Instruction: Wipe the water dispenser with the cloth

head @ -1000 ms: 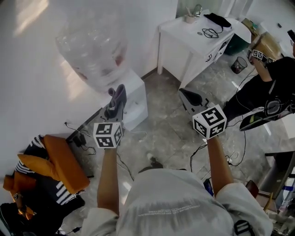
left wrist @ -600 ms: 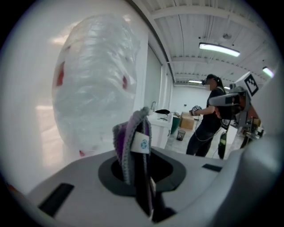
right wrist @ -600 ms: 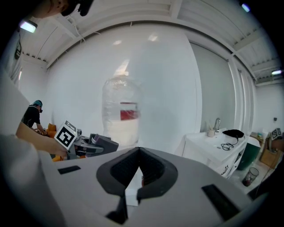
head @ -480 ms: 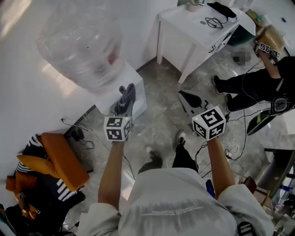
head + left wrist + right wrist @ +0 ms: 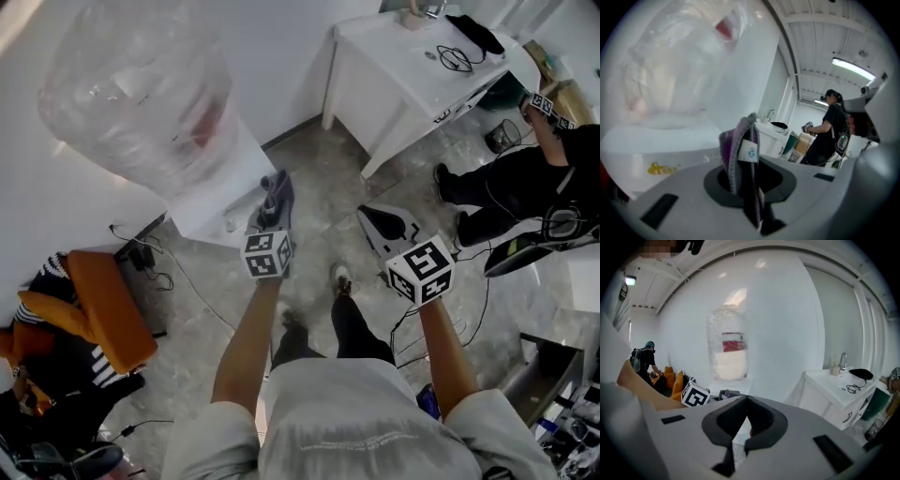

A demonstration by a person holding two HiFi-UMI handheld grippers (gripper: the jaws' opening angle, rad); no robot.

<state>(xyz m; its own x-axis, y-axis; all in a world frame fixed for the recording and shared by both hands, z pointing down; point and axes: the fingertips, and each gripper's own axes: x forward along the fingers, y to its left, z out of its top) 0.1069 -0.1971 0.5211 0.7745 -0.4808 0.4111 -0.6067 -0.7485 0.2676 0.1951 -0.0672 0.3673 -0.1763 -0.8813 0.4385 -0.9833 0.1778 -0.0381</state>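
The water dispenser [image 5: 223, 184] is a white cabinet with a big clear bottle [image 5: 141, 89] on top, standing against the wall at upper left. My left gripper [image 5: 274, 190] is shut on a grey and purple cloth [image 5: 278, 192], and its tip hangs just off the dispenser's front right corner. In the left gripper view the cloth [image 5: 739, 147] stands up between the jaws, with the dispenser [image 5: 656, 136] close behind. My right gripper [image 5: 377, 216] is shut on nothing and hovers over the floor to the right. From the right gripper view the bottle [image 5: 728, 350] is further off.
A white table [image 5: 412, 70] with cables and a tap stands at the back right. A person in black [image 5: 525, 187] sits beside it. Orange cushions [image 5: 103, 309] and floor cables [image 5: 173, 272] lie to the left. The person's shoe [image 5: 339, 278] is on the marble floor.
The person has stepped closer to the dispenser. My left gripper with the cloth has come forward to its front corner. The right gripper has kept its place beside it.
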